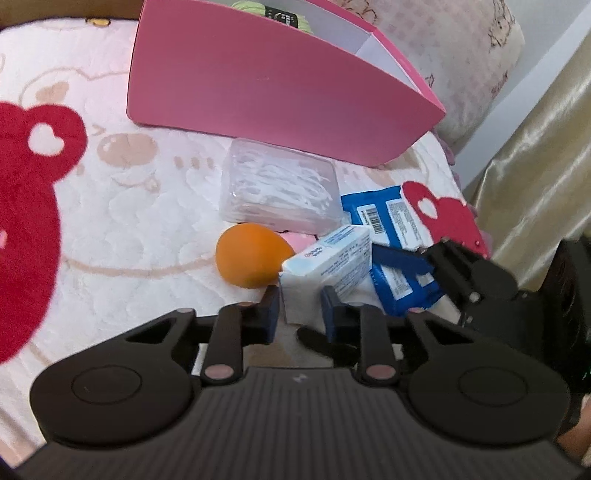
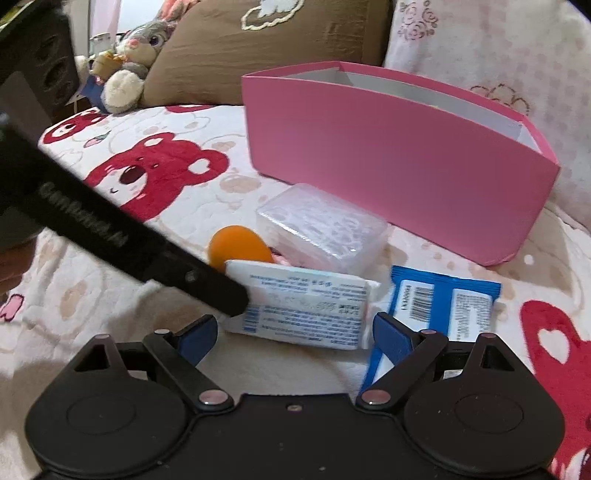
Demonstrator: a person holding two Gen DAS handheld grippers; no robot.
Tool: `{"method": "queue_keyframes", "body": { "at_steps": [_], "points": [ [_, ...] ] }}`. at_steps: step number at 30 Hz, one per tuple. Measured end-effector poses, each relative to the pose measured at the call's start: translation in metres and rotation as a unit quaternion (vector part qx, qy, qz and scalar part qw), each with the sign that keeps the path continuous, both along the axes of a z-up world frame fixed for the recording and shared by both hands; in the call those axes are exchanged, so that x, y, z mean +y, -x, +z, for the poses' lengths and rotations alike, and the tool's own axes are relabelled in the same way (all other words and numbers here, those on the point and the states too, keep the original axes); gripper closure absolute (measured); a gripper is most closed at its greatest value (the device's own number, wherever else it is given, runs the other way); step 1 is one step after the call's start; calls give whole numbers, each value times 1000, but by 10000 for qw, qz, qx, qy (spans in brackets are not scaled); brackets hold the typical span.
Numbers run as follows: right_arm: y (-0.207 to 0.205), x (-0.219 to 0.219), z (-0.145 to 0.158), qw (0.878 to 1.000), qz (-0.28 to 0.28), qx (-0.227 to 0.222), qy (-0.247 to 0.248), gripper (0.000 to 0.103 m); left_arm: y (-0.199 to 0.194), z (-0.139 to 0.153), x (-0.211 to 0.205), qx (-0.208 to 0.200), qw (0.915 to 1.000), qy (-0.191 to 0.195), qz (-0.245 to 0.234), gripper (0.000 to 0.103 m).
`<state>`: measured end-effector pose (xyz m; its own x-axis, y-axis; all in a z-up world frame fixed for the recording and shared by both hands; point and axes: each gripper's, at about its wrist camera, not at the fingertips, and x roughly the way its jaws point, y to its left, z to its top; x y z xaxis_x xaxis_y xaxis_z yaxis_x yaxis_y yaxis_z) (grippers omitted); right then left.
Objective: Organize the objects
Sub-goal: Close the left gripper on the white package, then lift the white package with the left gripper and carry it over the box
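Pink cardboard makes up the box (image 2: 399,155), which stands open-topped at the back of the bear-print blanket (image 1: 110,221), most likely as the place where the loose items are meant to end up. Something green (image 1: 255,9) already shows over its rim in the left view. The rest lies in a small heap just in front of it: a clear plastic case (image 1: 280,192) nearest the box, an orange sponge (image 1: 251,258) touching its near side, a white tissue pack (image 2: 303,306) leaning against the sponge, and blue wet-wipe packets (image 2: 443,299) to the right.

The left gripper (image 1: 300,310) comes in low and nearly level with the blanket, its blue pads narrowly spaced on either side of the near corner of the tissue pack. The pads seem to pinch the wrapper, though blur and the angle leave it uncertain whether they truly bite, so I cannot tell if the pack is held.

The right gripper (image 2: 295,328) sits just behind the same pack, tilted slightly down, its tongs spread wide with nothing between them but air. One pad lies beside a blue packet, suggesting that is its next target. The left gripper's black body crosses the right view on a diagonal.
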<state>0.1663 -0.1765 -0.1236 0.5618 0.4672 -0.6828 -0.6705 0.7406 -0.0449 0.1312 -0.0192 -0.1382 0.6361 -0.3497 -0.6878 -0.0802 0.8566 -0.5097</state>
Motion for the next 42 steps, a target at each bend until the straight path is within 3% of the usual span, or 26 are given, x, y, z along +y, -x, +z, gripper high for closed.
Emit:
{"method": "queue_keyframes", "body": {
  "at_steps": [9, 13, 16, 24, 31, 37, 42],
  "points": [
    [-3, -1, 4, 9986, -302, 371, -237, 21, 2, 1, 5, 32, 9995, 278, 132, 80],
    [0, -3, 12, 9948, -257, 836, -525, 21, 7, 6, 9, 183, 9997, 113, 141, 80],
    [2, 0, 14, 9920, -249, 1114, -531, 19, 8, 4, 15, 344, 9991, 192, 164, 79],
    [4, 7, -4, 9944, -365, 950, -299, 18, -1, -4, 14, 561, 9975, 266, 333, 79],
    [8, 2, -1, 9951, -537, 742, -370, 32, -8, 10, 0, 795, 9962, -70, 334, 79],
    [14, 4, 5, 9957, -502, 668, -391, 35, -11, 20, -17, 989, 9932, -489, 364, 73],
    [16, -1, 11, 9952, -539, 663, -477, 35, -4, 24, -23, 945, 9922, -415, 703, 70]
  ]
}}
